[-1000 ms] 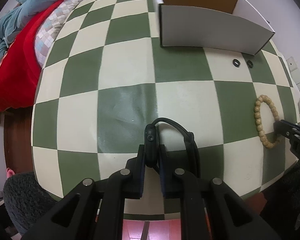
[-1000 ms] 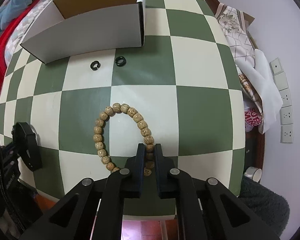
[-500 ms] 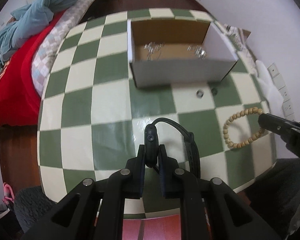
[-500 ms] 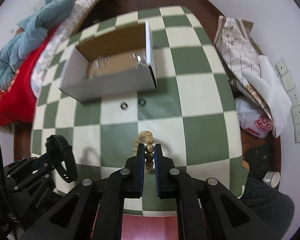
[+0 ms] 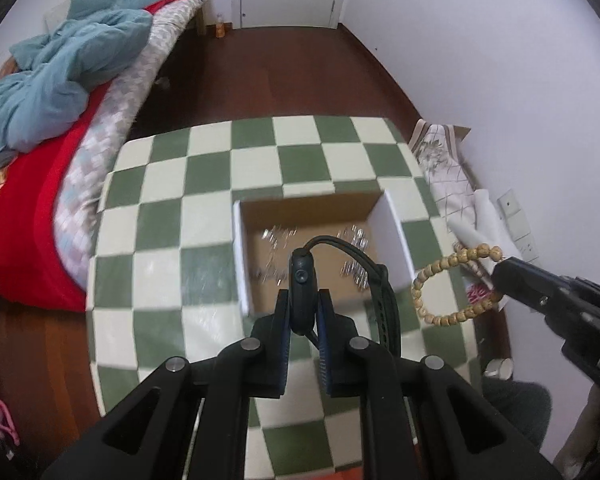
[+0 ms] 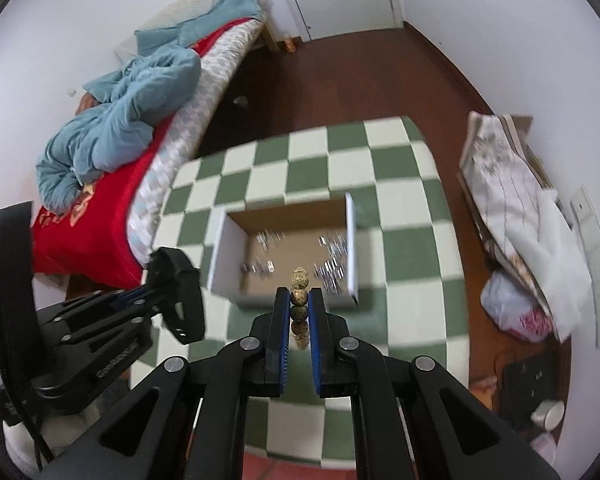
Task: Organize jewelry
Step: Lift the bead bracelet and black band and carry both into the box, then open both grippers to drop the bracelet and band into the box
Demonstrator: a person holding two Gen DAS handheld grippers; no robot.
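Jewelry split three ways: silvery pieces (image 5: 276, 256) already inside cardboard box (image 5: 396, 224), centre of left wrist view. Black watch (image 5: 302, 280) clamped in left tool (image 5: 303, 316), held in air in front of box. Bead bracelet (image 5: 452, 280) clamped in right tool (image 6: 300, 312), dangling at right of frame, clear of checkered table (image 5: 160, 216). Judgement: both pieces grasped, not yet dropped in box; task mid-way, release into box remains.
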